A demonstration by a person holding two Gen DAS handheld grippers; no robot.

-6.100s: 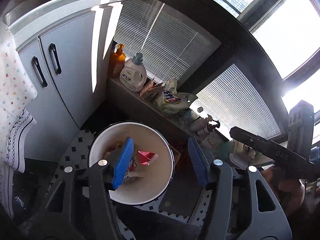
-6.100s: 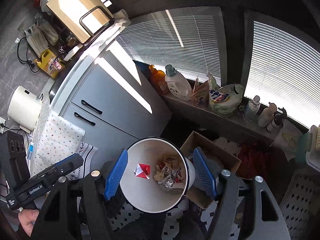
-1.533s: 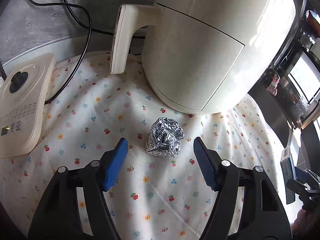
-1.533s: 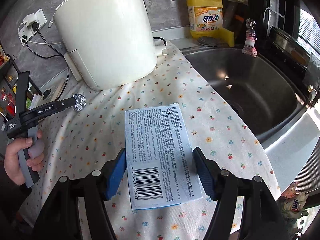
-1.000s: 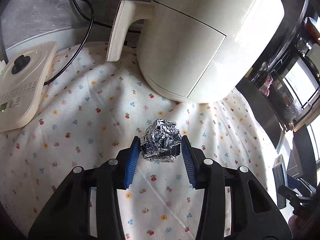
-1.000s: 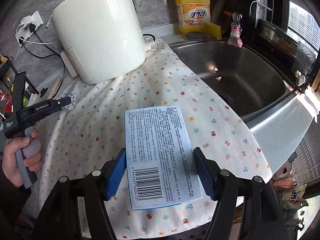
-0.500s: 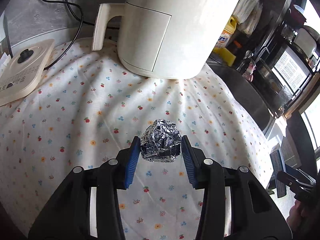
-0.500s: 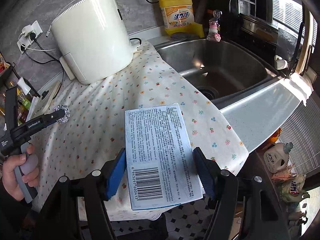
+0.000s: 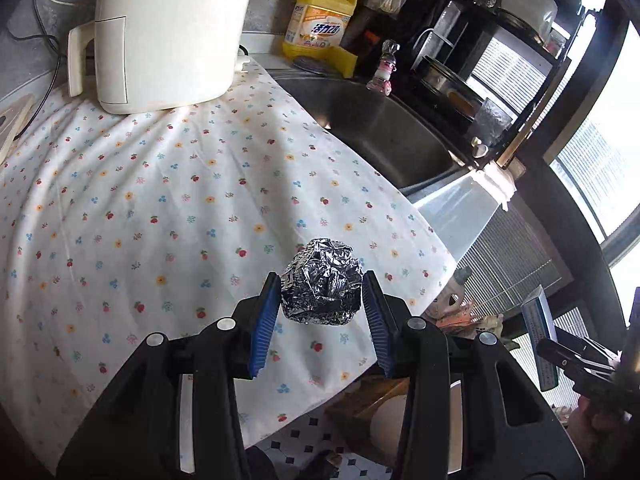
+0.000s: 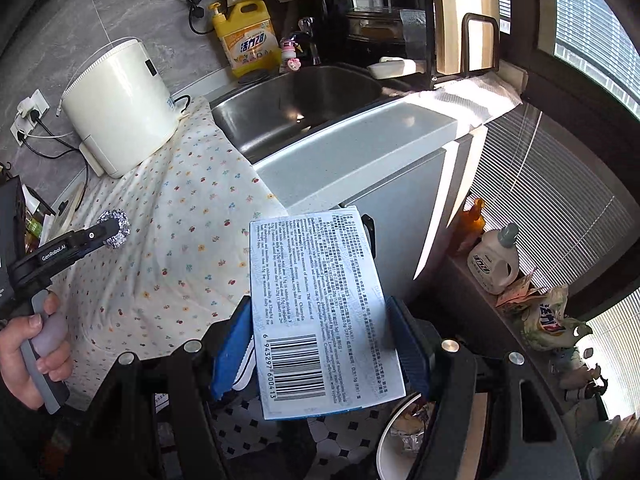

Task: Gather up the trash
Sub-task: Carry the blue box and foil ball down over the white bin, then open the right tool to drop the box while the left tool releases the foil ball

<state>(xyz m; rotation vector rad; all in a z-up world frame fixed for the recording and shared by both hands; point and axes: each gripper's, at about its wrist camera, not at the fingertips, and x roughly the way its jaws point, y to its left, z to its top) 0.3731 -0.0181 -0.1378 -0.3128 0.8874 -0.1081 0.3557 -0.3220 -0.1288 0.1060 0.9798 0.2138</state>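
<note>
My left gripper [image 9: 320,312] is shut on a crumpled ball of aluminium foil [image 9: 322,282], held in the air above the front edge of the flowered cloth [image 9: 160,208]. The right wrist view shows that same foil ball [image 10: 117,229] at the far left. My right gripper [image 10: 320,344] is shut on a flat light-blue box [image 10: 320,312] with a barcode, held over the floor beside the counter. The blue box [image 9: 541,340] also appears at the right edge of the left wrist view. The rim of the white trash bin [image 10: 390,438] peeks out below the right gripper, with trash inside.
A white appliance [image 9: 168,32] stands on the cloth, with a yellow detergent bottle [image 9: 322,26] and a steel sink [image 9: 380,128] to its right. Bottles and bags sit on the low ledge [image 10: 520,280] under the window blinds. A hand [image 10: 28,344] grips the left handle.
Both grippers have swung away from the appliance toward the counter's edge, carrying the foil ball and the blue box. The floor, the ledge and the bin rim have come into view.
</note>
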